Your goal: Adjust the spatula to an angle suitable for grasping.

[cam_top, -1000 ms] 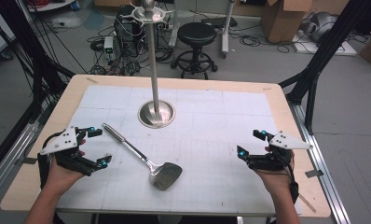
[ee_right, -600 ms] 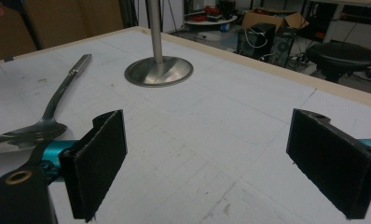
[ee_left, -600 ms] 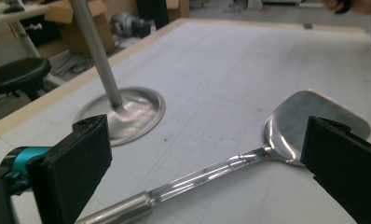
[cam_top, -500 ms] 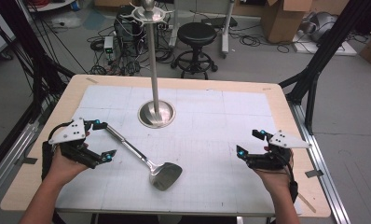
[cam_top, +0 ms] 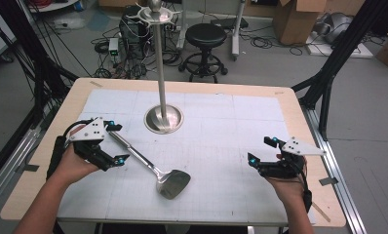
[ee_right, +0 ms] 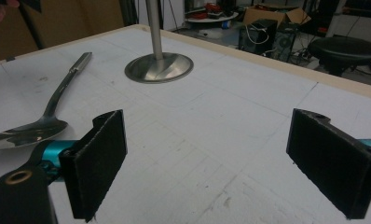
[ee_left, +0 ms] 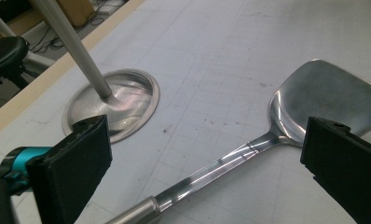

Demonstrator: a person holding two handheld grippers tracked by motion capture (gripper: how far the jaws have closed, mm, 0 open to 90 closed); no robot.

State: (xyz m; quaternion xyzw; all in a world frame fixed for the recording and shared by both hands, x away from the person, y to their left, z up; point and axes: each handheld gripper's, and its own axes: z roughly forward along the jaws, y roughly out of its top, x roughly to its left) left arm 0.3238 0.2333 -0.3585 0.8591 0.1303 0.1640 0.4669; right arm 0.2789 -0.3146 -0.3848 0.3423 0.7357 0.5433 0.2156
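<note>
A steel spatula [cam_top: 153,168] lies flat on the white mat, handle toward the far left and blade [cam_top: 173,184] toward the front. My left gripper [cam_top: 117,142] is open and straddles the handle's far end; I cannot tell if a jaw touches it. In the left gripper view the handle [ee_left: 221,165] runs between the two black pads [ee_left: 76,163], with the blade [ee_left: 323,98] beyond. My right gripper [cam_top: 260,151] stands open over bare mat at the right, holding nothing. Its own view [ee_right: 216,163] shows the spatula [ee_right: 44,123] far off to the left.
A metal stand with a round base [cam_top: 164,119] and a tall pole [cam_top: 160,63] rises at the mat's far middle, just beyond the spatula handle. The wooden table edge [cam_top: 309,122] frames the mat. A stool [cam_top: 205,36] and boxes stand on the floor behind.
My left gripper has moved right and forward from the table's left side, so its open jaws now sit on either side of the spatula handle. The right gripper and spatula have stayed put.
</note>
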